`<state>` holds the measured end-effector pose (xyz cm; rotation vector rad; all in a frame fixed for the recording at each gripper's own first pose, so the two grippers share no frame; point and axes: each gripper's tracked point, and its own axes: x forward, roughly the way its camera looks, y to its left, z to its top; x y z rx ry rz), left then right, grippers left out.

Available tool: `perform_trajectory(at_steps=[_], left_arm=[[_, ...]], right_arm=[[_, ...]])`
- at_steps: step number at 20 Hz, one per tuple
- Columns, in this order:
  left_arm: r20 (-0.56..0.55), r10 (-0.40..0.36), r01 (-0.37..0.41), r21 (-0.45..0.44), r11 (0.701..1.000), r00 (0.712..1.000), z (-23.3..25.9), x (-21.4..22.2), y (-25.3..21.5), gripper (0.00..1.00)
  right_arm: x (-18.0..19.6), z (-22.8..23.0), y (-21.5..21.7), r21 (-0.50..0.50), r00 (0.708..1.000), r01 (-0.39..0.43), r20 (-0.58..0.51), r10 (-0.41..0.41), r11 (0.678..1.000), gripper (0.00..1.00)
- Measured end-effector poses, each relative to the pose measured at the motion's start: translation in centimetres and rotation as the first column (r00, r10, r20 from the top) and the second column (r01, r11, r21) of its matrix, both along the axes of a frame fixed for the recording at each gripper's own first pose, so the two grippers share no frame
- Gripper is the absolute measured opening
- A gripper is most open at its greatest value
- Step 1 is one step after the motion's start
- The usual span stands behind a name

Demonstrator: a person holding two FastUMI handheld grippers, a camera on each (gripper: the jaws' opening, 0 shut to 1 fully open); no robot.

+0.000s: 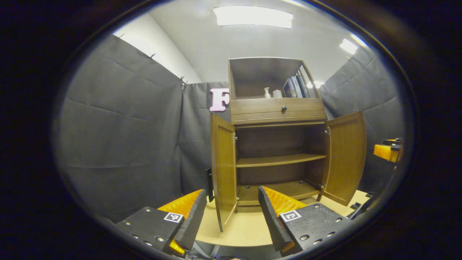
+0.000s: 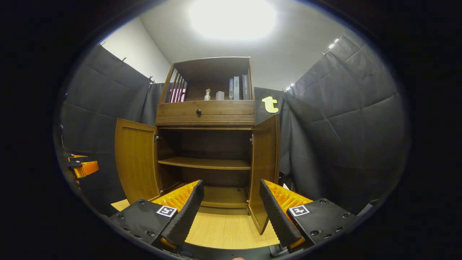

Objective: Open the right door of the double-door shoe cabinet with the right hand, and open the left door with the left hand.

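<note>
The wooden shoe cabinet (image 1: 278,112) (image 2: 205,113) stands on a light floor with both lower doors swung wide. In the left gripper view the left door (image 1: 223,169) is edge-on just ahead, and the right door (image 1: 344,155) hangs open further right. In the right gripper view the right door (image 2: 265,169) is close and edge-on, and the left door (image 2: 136,162) opens to the left. My left gripper (image 1: 232,206) is open, empty, a little back from the left door. My right gripper (image 2: 231,202) is open, empty, facing the bare shelves (image 2: 204,163).
A drawer with a dark knob (image 2: 198,112) sits above the doors. The top shelf holds books (image 2: 238,87) and a small bottle (image 2: 207,95). Black cloth walls close in on both sides. The other gripper shows at each view's edge (image 1: 388,151) (image 2: 81,166).
</note>
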<state>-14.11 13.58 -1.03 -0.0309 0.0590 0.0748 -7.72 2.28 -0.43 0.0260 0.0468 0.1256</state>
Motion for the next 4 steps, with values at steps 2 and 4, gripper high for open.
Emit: perform_trajectory(at_steps=[2,4], left_arm=[[0.008,0.002,-0.002,0.000,1.000,1.000,0.34,-0.15,0.07,0.83],[0.016,0.000,-0.001,0.001,1.000,1.000,0.63,-0.22,0.06,0.83]], right_arm=[[0.02,0.15,-0.07,0.000,1.000,0.002,0.001,-0.002,1.000,0.93],[-0.01,0.23,-0.26,0.000,1.000,0.007,0.003,-0.007,1.000,0.97]])
